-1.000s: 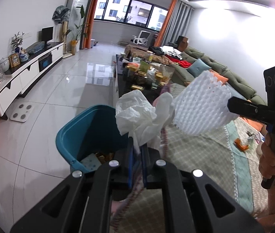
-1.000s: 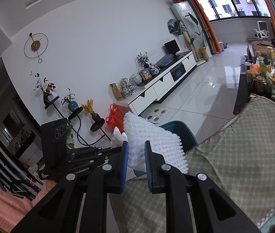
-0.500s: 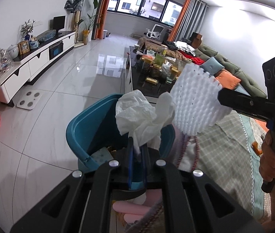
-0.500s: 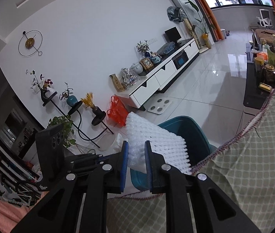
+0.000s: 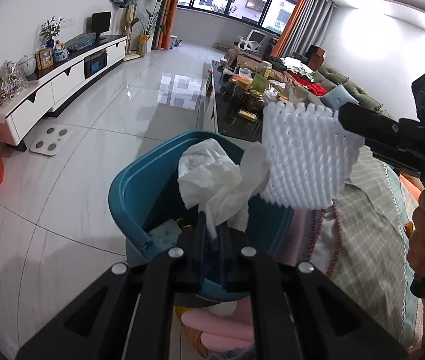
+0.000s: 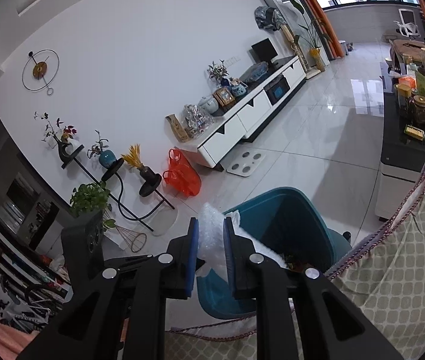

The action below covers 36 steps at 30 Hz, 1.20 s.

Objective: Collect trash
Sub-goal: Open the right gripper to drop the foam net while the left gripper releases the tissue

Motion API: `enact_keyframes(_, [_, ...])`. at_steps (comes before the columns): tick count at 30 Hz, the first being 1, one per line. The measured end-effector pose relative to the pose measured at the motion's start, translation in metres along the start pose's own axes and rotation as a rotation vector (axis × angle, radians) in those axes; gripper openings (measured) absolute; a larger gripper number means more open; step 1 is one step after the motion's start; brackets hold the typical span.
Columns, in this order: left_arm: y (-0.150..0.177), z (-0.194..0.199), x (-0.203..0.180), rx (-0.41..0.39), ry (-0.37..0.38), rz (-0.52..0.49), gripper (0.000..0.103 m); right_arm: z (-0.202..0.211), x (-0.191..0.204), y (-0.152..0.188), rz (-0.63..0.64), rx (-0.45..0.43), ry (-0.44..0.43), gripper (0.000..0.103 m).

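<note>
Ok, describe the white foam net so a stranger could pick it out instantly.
Find the teal bin on the tiled floor beside the checked cloth. Just above its rim, the right tool grips the foam net. Unlike the crumpled tissue beside it, it has a ribbed, diamond-mesh surface.

1. Crumpled white tissue paper, soft and matt.
2. Foam net sleeve, white and ribbed, spongy.
3. Teal plastic bin, smooth with a slight sheen.
4. Floor tiles, glossy and mirror-like.
5. Checked cloth cover, woven and matt.
</note>
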<state>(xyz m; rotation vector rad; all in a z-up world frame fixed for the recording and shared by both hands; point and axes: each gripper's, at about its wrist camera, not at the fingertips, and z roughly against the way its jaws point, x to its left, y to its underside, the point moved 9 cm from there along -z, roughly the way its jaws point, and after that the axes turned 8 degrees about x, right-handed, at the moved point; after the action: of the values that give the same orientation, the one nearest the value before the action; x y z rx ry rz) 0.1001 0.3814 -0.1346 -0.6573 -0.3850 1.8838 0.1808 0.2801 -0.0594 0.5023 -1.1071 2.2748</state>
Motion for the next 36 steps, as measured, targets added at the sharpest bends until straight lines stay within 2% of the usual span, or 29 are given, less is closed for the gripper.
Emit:
enact_keyframes(10, [0.004,-0.015,0.007,0.030,-0.014,0.023,0.009,-0.021,-0.016,-0.010,-0.039,0.011,0.065,0.017])
enact_keyframes(15, [0.003,-0.026,0.011,0.052,-0.028,0.035,0.010,-0.026,-0.027,-0.007,-0.070,0.015,0.097,0.029])
enact_keyframes(20, [0.003,-0.037,0.014,0.069,-0.034,0.040,0.013,-0.027,-0.034,-0.004,-0.082,0.019,0.110,0.032])
enact_keyframes(24, [0.004,-0.042,0.016,0.075,-0.040,0.052,0.018,-0.024,-0.035,-0.006,-0.094,0.004,0.113,0.043])
enact_keyframes(28, [0.004,-0.042,0.019,0.073,-0.043,0.067,0.022,-0.024,-0.033,-0.007,-0.098,-0.002,0.099,0.045])
enact_keyframes(31, [0.004,-0.039,0.021,0.063,-0.044,0.076,0.023,-0.024,-0.034,-0.008,-0.111,-0.009,0.092,0.052])
enact_keyframes(36, [0.003,-0.032,0.025,0.047,-0.044,0.082,0.024,-0.025,-0.033,-0.009,-0.122,-0.009,0.069,0.056])
